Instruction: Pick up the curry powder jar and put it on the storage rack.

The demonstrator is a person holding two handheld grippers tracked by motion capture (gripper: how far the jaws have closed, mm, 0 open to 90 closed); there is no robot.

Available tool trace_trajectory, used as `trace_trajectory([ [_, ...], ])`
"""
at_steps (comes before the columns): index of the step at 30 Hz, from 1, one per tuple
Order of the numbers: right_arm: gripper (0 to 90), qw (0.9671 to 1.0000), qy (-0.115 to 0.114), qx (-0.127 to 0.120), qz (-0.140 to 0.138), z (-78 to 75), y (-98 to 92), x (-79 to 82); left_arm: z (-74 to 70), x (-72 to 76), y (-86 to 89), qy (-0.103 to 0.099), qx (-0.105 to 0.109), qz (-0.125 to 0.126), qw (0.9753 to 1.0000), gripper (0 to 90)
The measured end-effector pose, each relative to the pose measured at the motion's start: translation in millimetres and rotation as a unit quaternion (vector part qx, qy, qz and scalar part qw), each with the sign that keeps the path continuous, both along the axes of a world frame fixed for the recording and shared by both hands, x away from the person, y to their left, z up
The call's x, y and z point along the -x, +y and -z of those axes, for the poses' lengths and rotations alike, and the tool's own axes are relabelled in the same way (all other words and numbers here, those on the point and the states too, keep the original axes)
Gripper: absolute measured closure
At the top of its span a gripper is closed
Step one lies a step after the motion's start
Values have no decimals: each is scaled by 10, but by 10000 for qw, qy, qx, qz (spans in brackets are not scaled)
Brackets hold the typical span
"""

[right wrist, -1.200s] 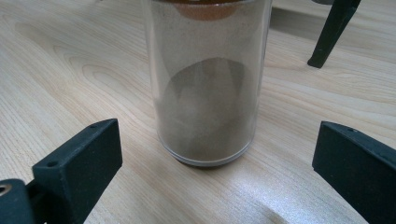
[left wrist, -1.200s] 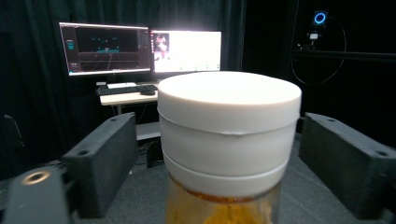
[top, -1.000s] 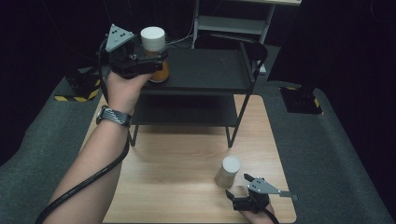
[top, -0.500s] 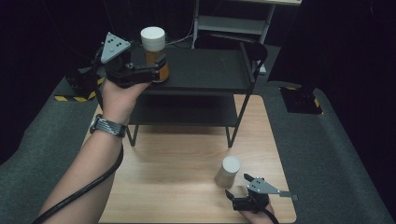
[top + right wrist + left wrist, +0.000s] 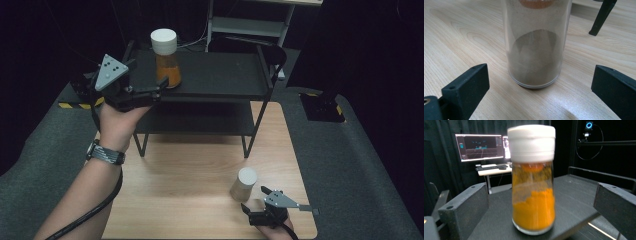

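Observation:
A glass jar of orange powder [image 5: 166, 60] [image 5: 534, 195] with a white cap stands upright on the top shelf of a black rack [image 5: 220, 75]. My left gripper [image 5: 147, 77] [image 5: 542, 197] is open just left of and in front of it, jaws wide apart and off the glass. A second jar, holding grey-brown powder [image 5: 243, 184] [image 5: 536, 50], stands upright on the wooden table [image 5: 190, 180]. Just on my side of this jar sits my right gripper [image 5: 255, 199] [image 5: 537, 87], open, a jaw to each side without touching.
The rack has a lower shelf [image 5: 200, 117] and thin legs [image 5: 247, 145] standing on the table's far half. Grey padding [image 5: 350, 165] surrounds the table. A light shelving unit [image 5: 250, 25] stands behind the rack.
My left gripper, which held the orange jar over the shelf, has let go and drawn back down and to the left. The jar now stands alone. The right gripper has stayed put.

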State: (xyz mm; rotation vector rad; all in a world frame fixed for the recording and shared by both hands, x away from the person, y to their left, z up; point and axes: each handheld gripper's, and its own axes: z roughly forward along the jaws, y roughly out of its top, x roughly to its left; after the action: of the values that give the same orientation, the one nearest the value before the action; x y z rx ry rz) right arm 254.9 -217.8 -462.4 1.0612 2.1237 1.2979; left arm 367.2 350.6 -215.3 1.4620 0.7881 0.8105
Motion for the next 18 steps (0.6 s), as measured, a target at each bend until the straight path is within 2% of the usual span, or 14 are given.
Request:
trace_trajectory([
  [3, 11, 10000, -13, 19, -4, 0, 5, 1, 87, 57, 41, 5, 44, 8, 10000, 3],
  [9, 12, 10000, -17, 37, 3, -2, 13, 4, 246, 148, 103, 14, -27, 52, 10000, 2],
  [10, 12, 10000, -15, 37, 3, -2, 13, 4, 334, 192, 130, -2, -54, 97, 9999, 2],
  [14, 12, 10000, -8, 46, -2, -5, 15, 0, 435, 237, 154, -1, -45, 145, 9999, 2],
  [18, 12, 10000, -4, 46, 3, -6, 17, 0, 532, 290, 160, -3, -164, 172, 9997, 2],
])
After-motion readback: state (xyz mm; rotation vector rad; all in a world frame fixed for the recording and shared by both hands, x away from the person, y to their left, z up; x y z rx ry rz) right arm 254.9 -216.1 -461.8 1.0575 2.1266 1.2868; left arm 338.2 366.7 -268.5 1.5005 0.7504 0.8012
